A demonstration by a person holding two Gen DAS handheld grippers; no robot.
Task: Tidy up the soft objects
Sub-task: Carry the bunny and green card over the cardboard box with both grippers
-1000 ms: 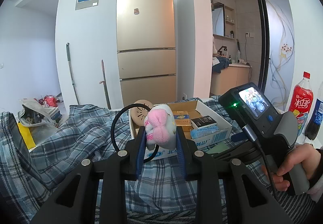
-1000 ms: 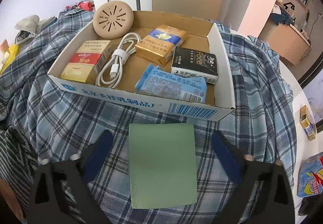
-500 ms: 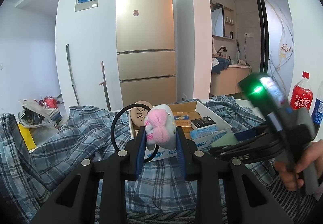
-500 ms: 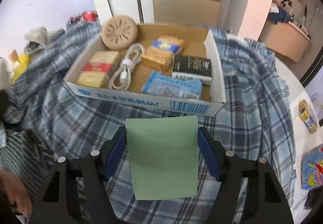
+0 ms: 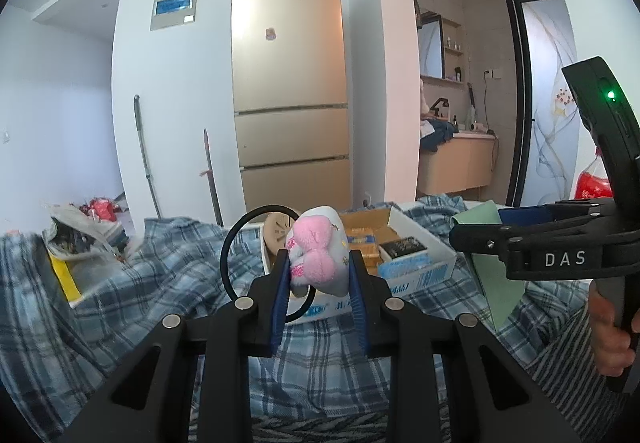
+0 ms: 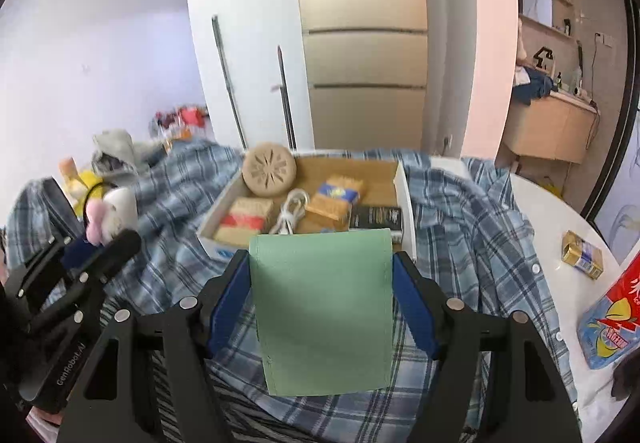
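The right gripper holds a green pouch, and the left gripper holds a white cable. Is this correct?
Not quite. The left gripper holds a pink and white plush toy, as the left wrist view shows. The right gripper does hold the green pouch.

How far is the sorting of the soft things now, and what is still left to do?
Done: nothing soft lies in the cardboard box yet; it holds only packets and a cable. In hand: the left tongs are shut on the pink plush hair tie, and the right tongs are shut on the green cloth pouch, lifted off the plaid cloth. Left: setting both down.
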